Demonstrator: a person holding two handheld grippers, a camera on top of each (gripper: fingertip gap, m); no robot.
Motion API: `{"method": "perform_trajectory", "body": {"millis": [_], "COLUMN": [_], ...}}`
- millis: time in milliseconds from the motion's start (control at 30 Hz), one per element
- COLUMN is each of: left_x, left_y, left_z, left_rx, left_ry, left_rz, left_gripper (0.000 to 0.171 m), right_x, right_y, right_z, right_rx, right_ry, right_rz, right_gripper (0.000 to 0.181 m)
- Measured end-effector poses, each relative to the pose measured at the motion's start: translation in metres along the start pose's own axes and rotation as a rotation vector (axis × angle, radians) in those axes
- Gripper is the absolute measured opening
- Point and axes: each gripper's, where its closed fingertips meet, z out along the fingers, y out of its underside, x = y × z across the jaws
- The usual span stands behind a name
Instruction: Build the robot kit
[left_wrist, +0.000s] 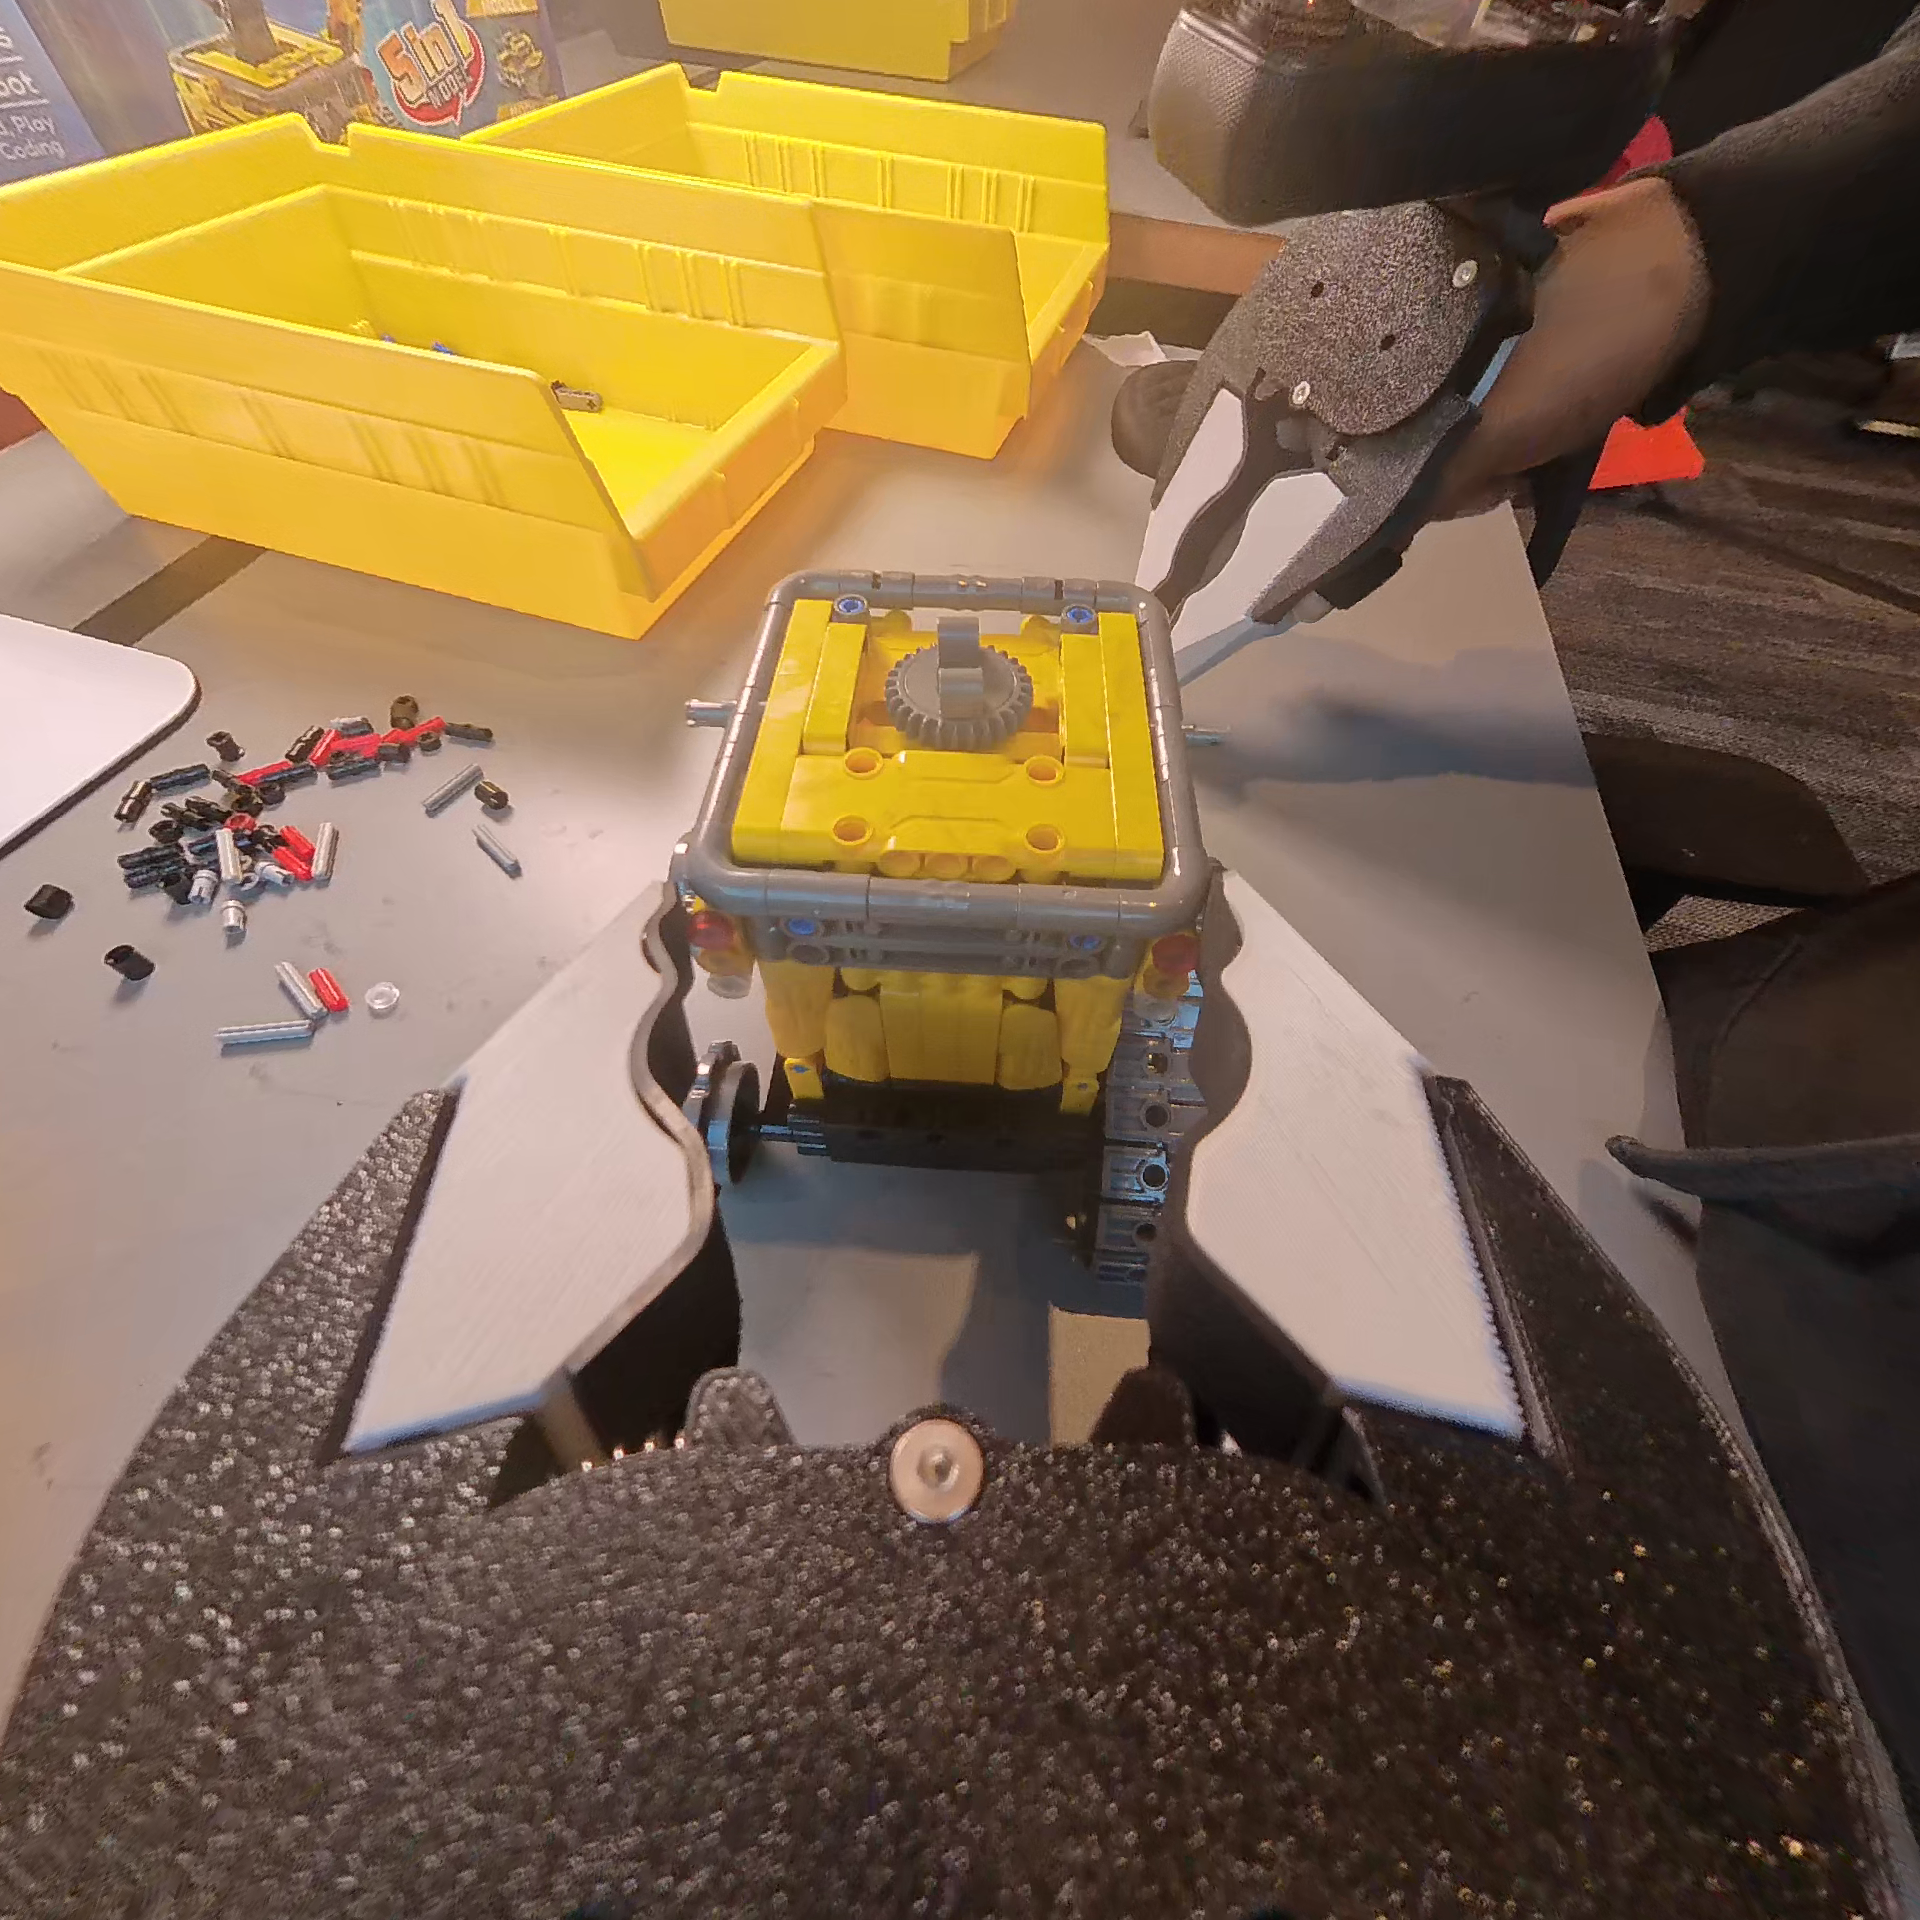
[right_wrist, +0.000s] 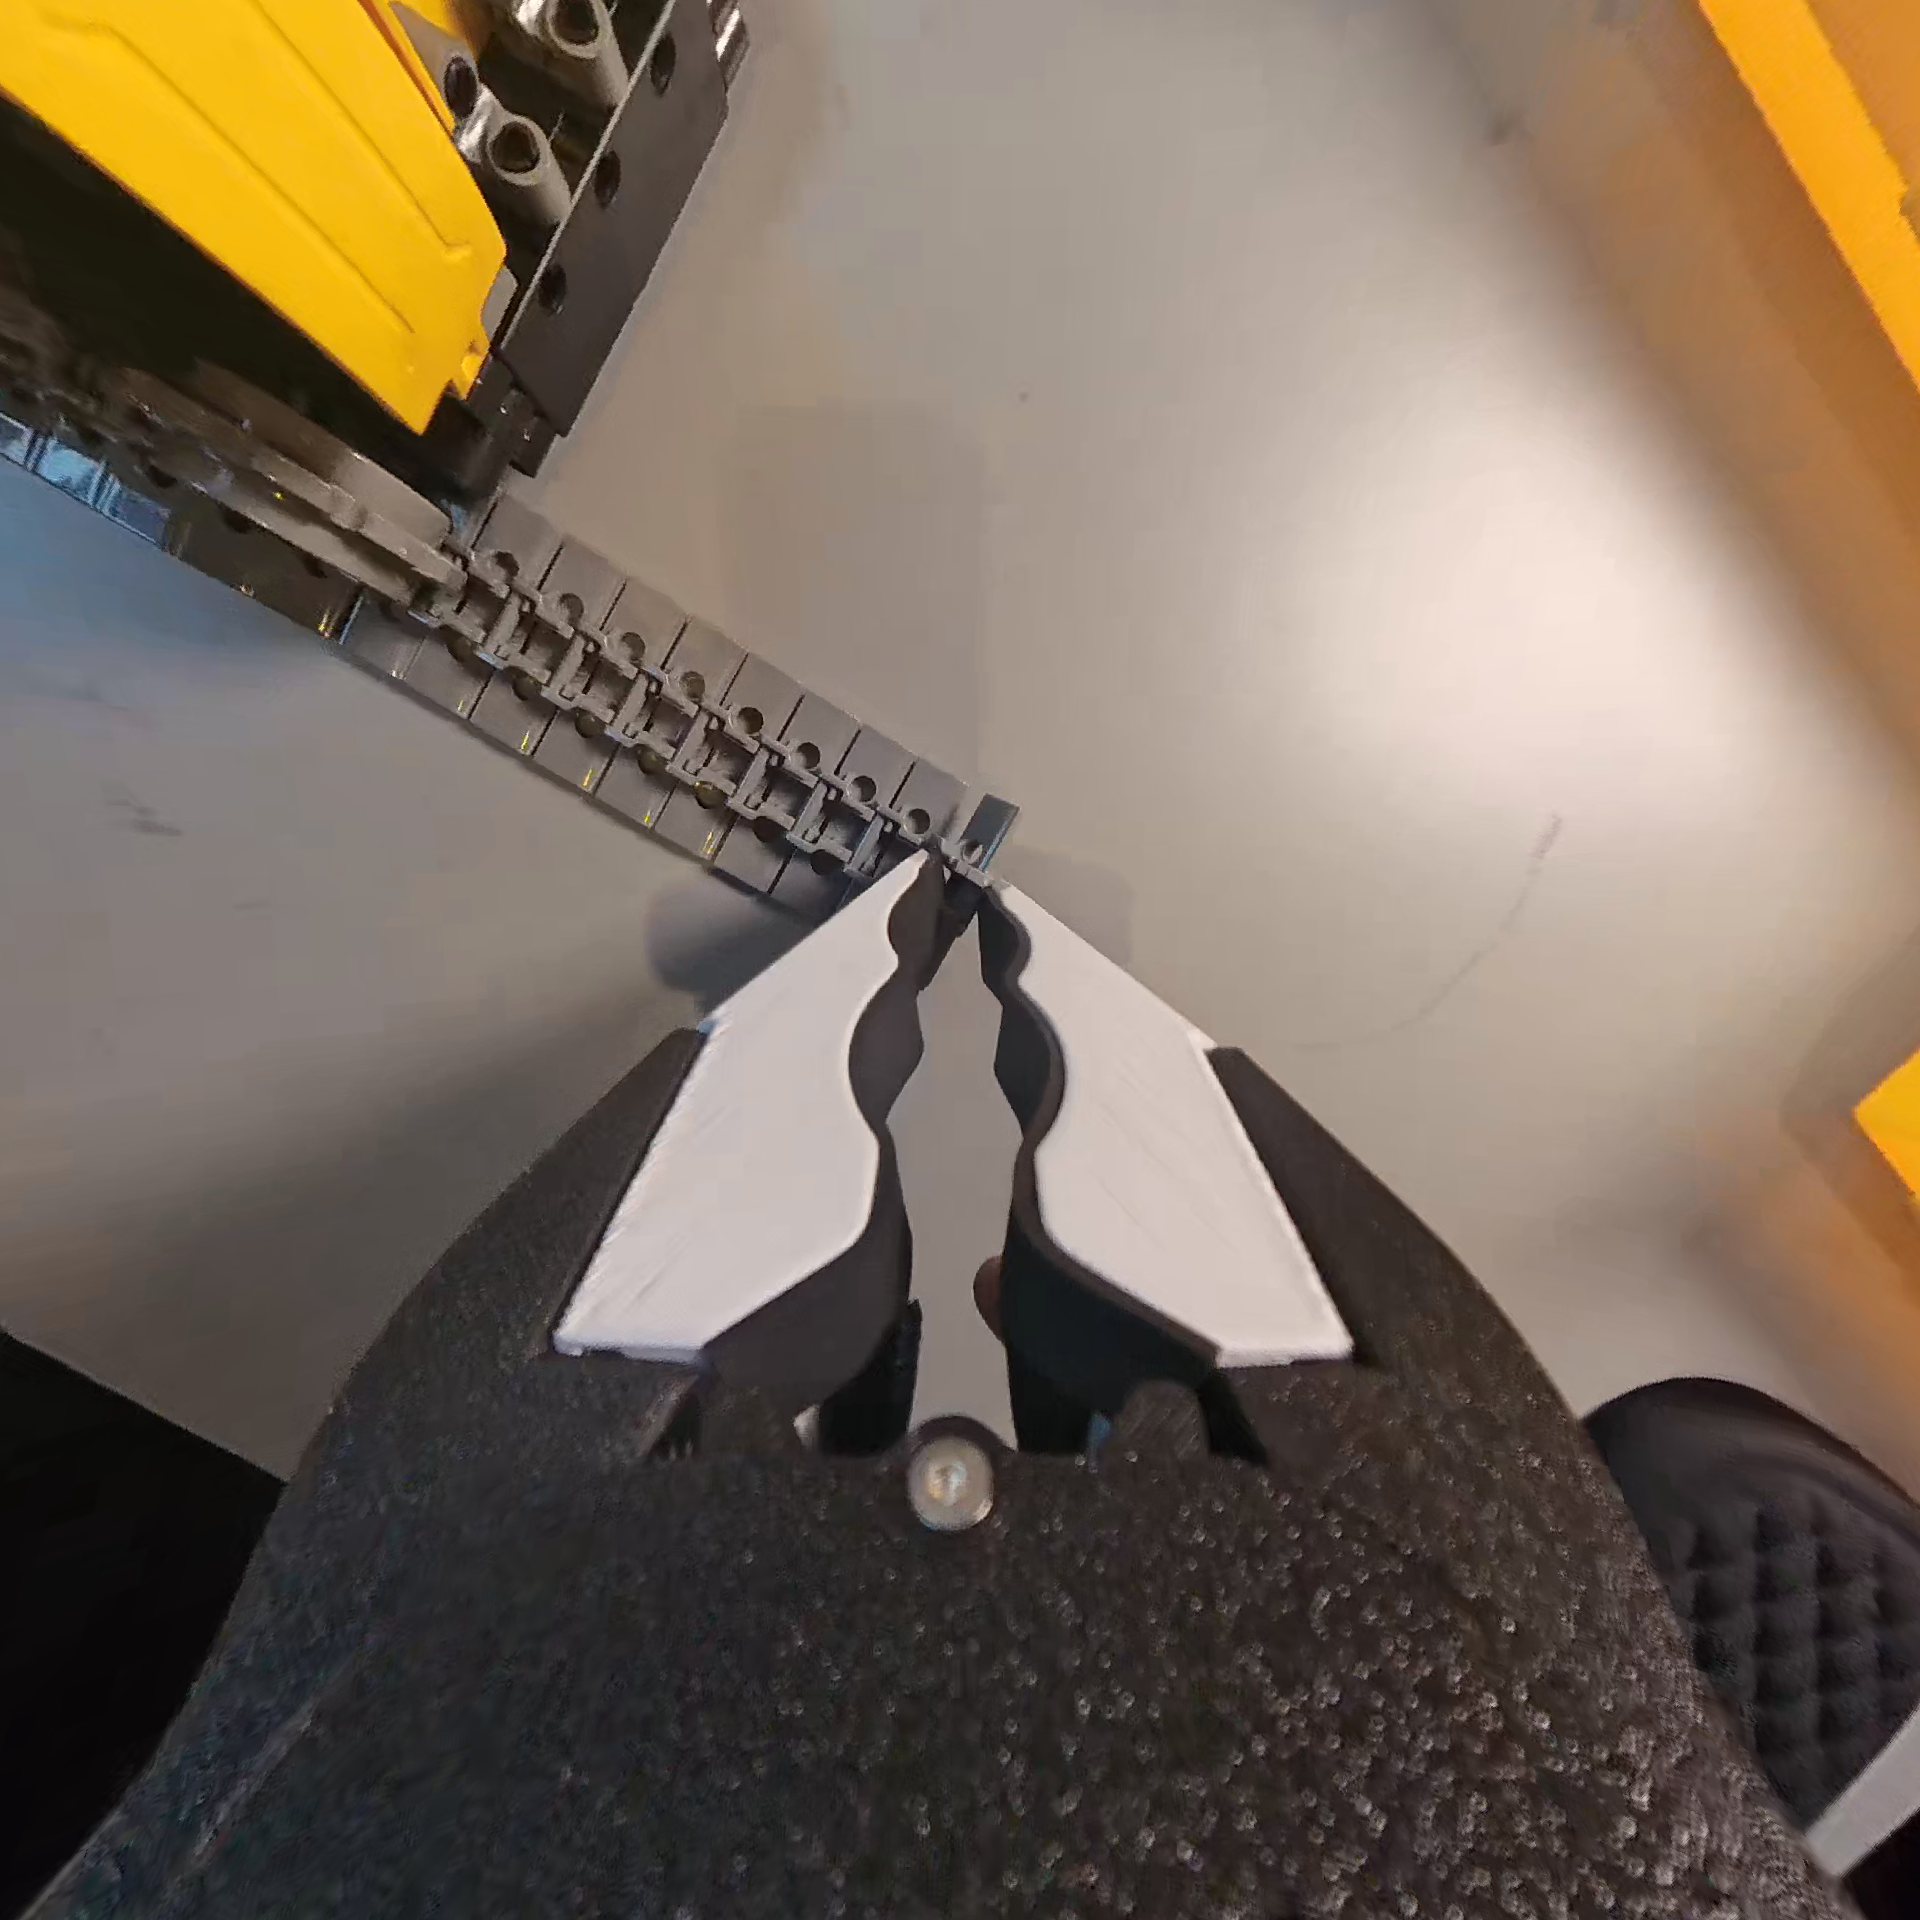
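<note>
Yellow and grey plastic brick-built vehicle (left_wrist: 951, 862) standing near the right edge of the grey table (left_wrist: 1382, 831), a grey gear on its roof. Straddled low down by the left gripper (left_wrist: 945, 1039), jaws spread wide and seemingly closing on either flank; actual contact not clear. Pinched at its free end by the right gripper (right_wrist: 954, 883), jaws nearly together: a dark linked tread (right_wrist: 727, 717), trailing flat across the table from the vehicle's underside. Probably light and rigid as a whole, yet liable to pop apart at its joints; best held by the grey frame or lower chassis, not the roof tiles. Tread limp and chain-like, likely to sag or unclip if tugged. Scattered toward the left edge, small black, red and grey pins (left_wrist: 260, 821); behind them, yellow bins (left_wrist: 416, 384). At the far left corner, a printed toy box (left_wrist: 343, 62) carrying lettering, left unquoted.
</note>
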Motion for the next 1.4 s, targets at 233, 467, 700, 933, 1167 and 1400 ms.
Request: {"method": "perform_trajectory", "body": {"millis": [233,467,700,933,1167,1400], "left_x": [0.001,0.0,0.001,0.007,0.051,0.05], "left_y": [0.0,0.0,-0.009,-0.002,0.051,0.07], "left_z": [0.0,0.0,-0.006,-0.036,-0.026,-0.009], "left_rx": [0.0,0.0,0.046,0.018,-0.226,-0.333], "left_ry": [0.006,0.01,-0.008,-0.065,-0.013,-0.076], "left_rz": [0.002,0.004,0.06,0.054,-0.039,0.051], "left_gripper": [0.095,0.095,0.094,0.09,0.075,0.051], "right_x": [-0.002,-0.001,-0.011,-0.037,-0.06,-0.078], "right_y": [-0.001,-0.004,-0.025,-0.05,-0.07,-0.081], "right_z": [0.001,0.0,-0.036,-0.064,-0.071,-0.071], "right_rx": [-0.033,0.076,0.313,0.475,0.577,0.608], "right_ry": [0.039,-0.058,-0.303,-0.517,-0.638,-0.678], "right_rz": [-0.07,0.109,0.366,0.449,0.458,0.425], "right_gripper": [0.006,0.007,0.007,0.007,0.011,0.012]}}
